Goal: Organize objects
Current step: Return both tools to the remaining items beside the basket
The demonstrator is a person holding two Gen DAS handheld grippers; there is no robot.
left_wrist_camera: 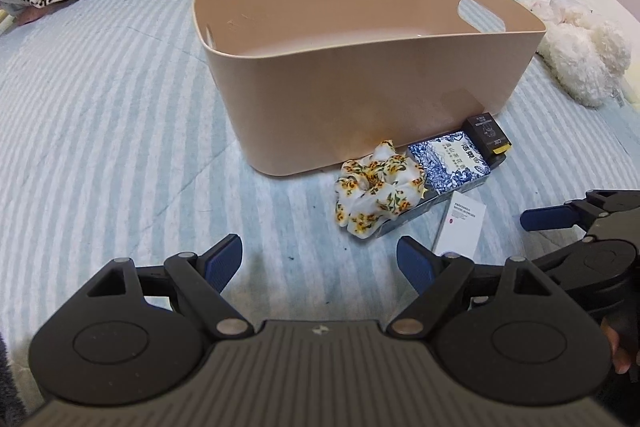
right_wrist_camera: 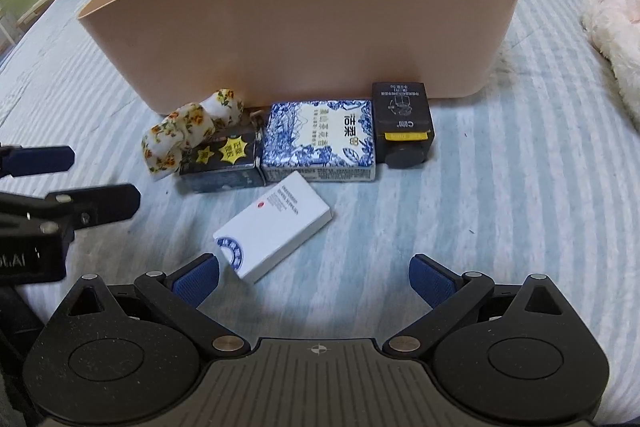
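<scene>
Starting at the tongs: the right gripper [right_wrist_camera: 314, 281] is spread wide and holding nothing, hovering low over the striped bedspread [right_wrist_camera: 500, 219], and the left gripper [left_wrist_camera: 319, 259] is just as released and empty. From the right wrist view, the white box [right_wrist_camera: 274, 233] lies flat at about 12 o'clock, its near corner just beside the left finger pad [right_wrist_camera: 196, 281]. Looks like light, stiff cardboard, so I'd guess pinching across the short sides is the way to go, gently, since it could crush or slide on the soft bedding. Further out toward 12 sits a row up against the bin: a blue-and-white box [right_wrist_camera: 320, 145], a dark box with yellow stars [right_wrist_camera: 222, 163] at 11, a black box with a yellow strip [right_wrist_camera: 404, 125] at 1, and a floral scrunchie [right_wrist_camera: 188, 131] resting partly on the starry one. That one's squishy, grab anywhere. Behind them all stands the beige bin [right_wrist_camera: 304, 15], which seems empty in the left wrist view, so nothing looks sorted yet.
</scene>
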